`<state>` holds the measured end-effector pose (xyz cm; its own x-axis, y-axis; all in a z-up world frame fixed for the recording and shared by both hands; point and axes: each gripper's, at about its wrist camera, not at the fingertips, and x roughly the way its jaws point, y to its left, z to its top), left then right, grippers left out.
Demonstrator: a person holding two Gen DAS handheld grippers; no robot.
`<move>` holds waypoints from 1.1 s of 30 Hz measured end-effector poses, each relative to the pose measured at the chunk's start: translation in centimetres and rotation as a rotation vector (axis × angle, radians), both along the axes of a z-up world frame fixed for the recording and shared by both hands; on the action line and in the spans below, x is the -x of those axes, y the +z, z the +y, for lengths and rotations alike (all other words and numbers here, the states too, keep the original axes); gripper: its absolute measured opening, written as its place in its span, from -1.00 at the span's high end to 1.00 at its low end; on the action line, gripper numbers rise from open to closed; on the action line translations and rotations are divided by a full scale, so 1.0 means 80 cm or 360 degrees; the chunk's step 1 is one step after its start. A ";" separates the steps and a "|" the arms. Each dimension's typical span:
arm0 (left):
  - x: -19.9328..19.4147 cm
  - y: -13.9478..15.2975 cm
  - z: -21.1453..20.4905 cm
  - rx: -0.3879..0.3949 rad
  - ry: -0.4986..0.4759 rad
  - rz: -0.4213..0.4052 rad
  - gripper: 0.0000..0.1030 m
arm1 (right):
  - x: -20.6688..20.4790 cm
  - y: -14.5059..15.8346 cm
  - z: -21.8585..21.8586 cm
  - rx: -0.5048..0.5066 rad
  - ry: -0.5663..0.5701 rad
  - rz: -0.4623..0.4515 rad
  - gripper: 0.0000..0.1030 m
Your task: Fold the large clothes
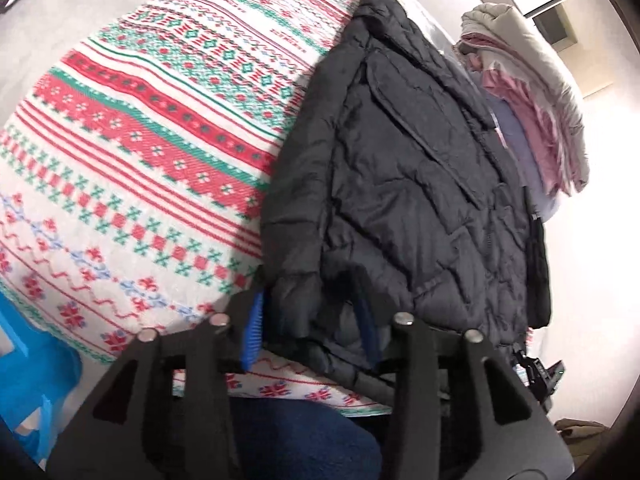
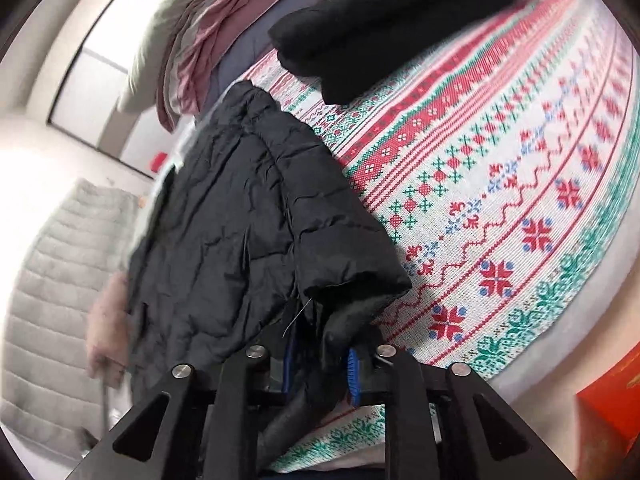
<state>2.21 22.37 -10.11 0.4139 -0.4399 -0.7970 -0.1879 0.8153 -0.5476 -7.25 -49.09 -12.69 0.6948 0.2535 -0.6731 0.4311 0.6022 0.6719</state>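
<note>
Your black quilted jacket (image 1: 404, 184) lies crumpled along the edge of the patterned blanket (image 1: 132, 152). One cuffed sleeve (image 2: 352, 276) rests on that blanket.

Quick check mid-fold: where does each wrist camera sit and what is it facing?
Left wrist: on the left gripper, looking down its jaws at the black puffer jacket on the patterned cloth; a blue-clad leg shows below.
Right wrist: on the right gripper, facing the same jacket's sleeve cuff from its other side.
Shared: jacket, cloth, pink-and-beige clothes pile.
</note>
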 end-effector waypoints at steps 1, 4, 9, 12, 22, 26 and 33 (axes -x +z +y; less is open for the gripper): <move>0.001 -0.001 -0.001 0.0012 -0.0004 -0.0008 0.15 | 0.000 -0.002 0.000 -0.0034 -0.0007 -0.0026 0.41; 0.000 -0.001 -0.012 -0.0042 -0.0032 -0.0040 0.45 | -0.002 0.001 0.006 -0.0015 0.0002 -0.0054 0.36; 0.001 0.018 -0.021 -0.0102 -0.0013 -0.0061 0.81 | 0.000 0.025 0.018 0.0112 -0.0002 -0.0085 0.90; 0.012 0.049 -0.014 -0.0031 0.0035 -0.0115 0.84 | 0.010 0.059 0.018 0.0086 -0.0017 -0.0191 0.93; 0.066 0.158 0.006 0.0094 0.0057 -0.0332 0.86 | 0.059 0.176 0.037 0.0188 0.0004 -0.0446 0.95; 0.109 0.214 0.007 0.0174 0.0030 -0.0502 0.86 | 0.092 0.226 0.043 0.0223 -0.0011 -0.0624 0.95; 0.110 0.247 0.025 0.0223 0.0108 -0.0609 0.86 | 0.099 0.277 0.060 0.0274 0.0033 -0.0801 0.95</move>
